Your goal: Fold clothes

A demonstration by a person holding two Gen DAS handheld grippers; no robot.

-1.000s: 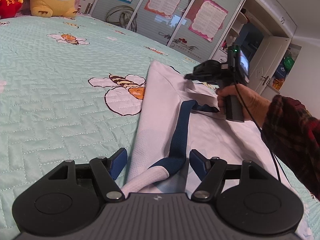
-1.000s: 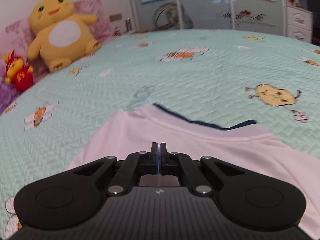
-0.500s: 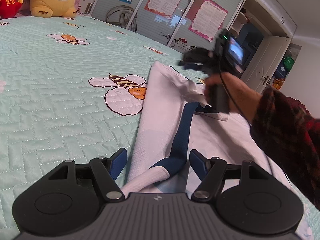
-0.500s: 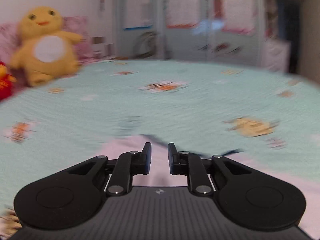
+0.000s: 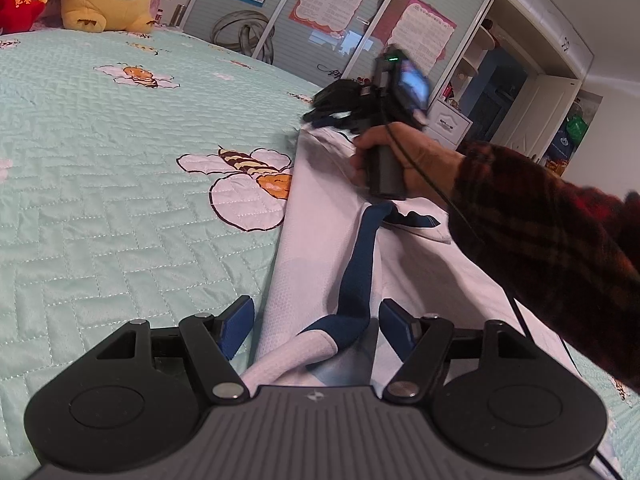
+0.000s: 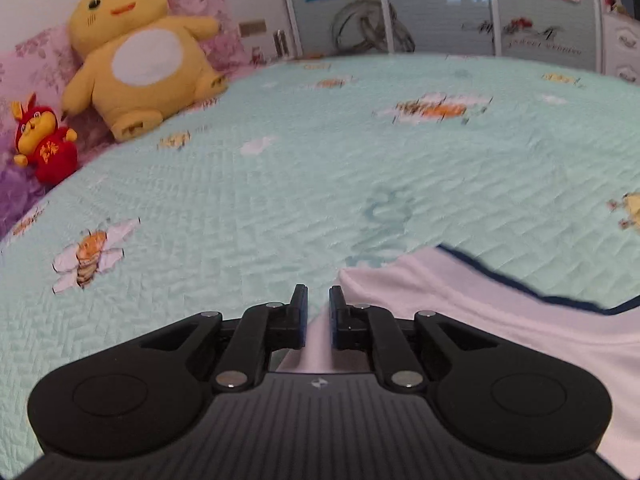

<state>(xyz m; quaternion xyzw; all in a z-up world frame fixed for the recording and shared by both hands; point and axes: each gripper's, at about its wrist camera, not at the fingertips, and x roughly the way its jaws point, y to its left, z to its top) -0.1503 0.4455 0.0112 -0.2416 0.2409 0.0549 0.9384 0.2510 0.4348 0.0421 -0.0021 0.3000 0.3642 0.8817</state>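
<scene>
A white garment (image 5: 320, 200) with a navy stripe (image 5: 360, 264) lies on the bed, part folded lengthwise. My left gripper (image 5: 316, 324) is open wide, low over the near end. The white and navy cuff (image 5: 296, 356) lies between its fingers, and neither pad presses on it. A hand (image 5: 408, 160) holds my right gripper (image 5: 318, 118) over the garment's far left corner. In the right wrist view, the right gripper (image 6: 318, 300) has a narrow gap between closing jaws. White cloth (image 6: 460, 312) shows under the gap, and nothing is pinched.
The mint quilt (image 5: 120, 200) with bee prints spreads to the left. A yellow plush (image 6: 140, 56) and a small red plush (image 6: 44, 148) sit against pink pillows at the head. A plaid sleeve (image 5: 540, 232) crosses the garment's right side. Wardrobe doors (image 5: 320, 8) stand beyond the bed.
The right gripper slid left along the garment's far edge to its corner. Its jaws went from shut to slightly apart. The left gripper and the cuff stayed still.
</scene>
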